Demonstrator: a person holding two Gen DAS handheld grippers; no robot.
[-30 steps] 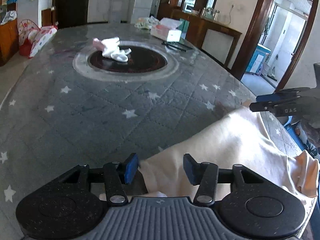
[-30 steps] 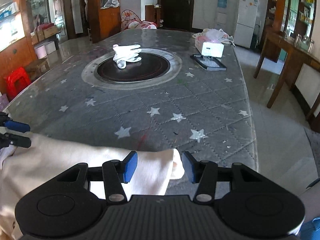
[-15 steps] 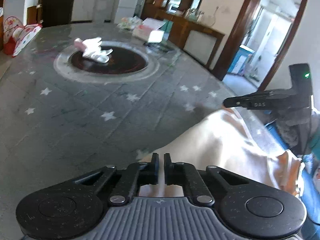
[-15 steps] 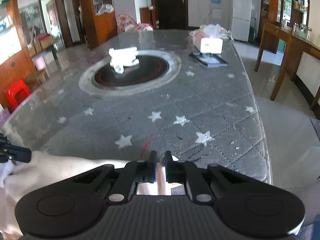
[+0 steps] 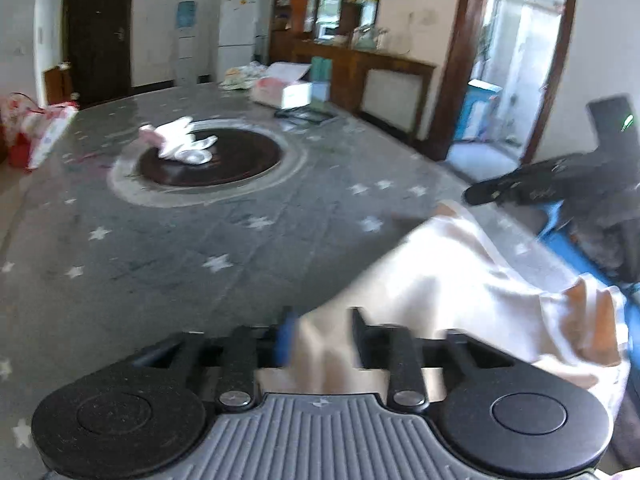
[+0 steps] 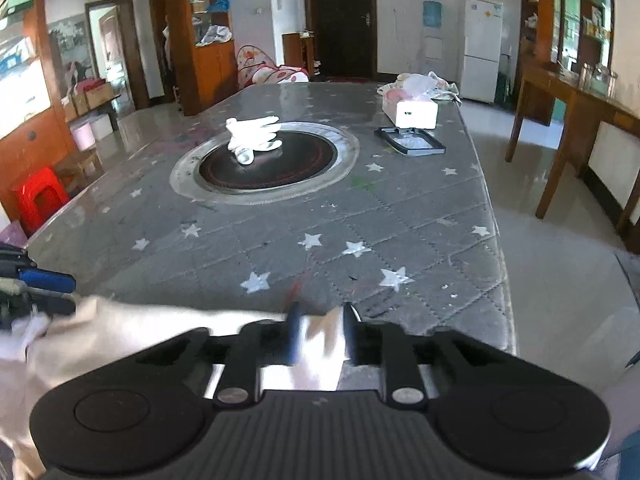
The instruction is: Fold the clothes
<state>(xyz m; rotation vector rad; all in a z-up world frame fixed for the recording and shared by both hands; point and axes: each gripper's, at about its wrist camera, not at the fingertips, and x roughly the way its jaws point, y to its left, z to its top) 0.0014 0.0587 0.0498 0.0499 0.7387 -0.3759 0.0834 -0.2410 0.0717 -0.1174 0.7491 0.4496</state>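
Left wrist view: left gripper, jaws opening, cream garment between them, draped over the near edge of the star-patterned table. Right gripper, jaws likewise opening, straddles the garment's other end.

garment on table near edge

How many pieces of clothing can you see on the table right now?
2: a cream garment at the near table edge, between both tongs; a small white-pink piece on the dark round centre plate. Others may be hidden.
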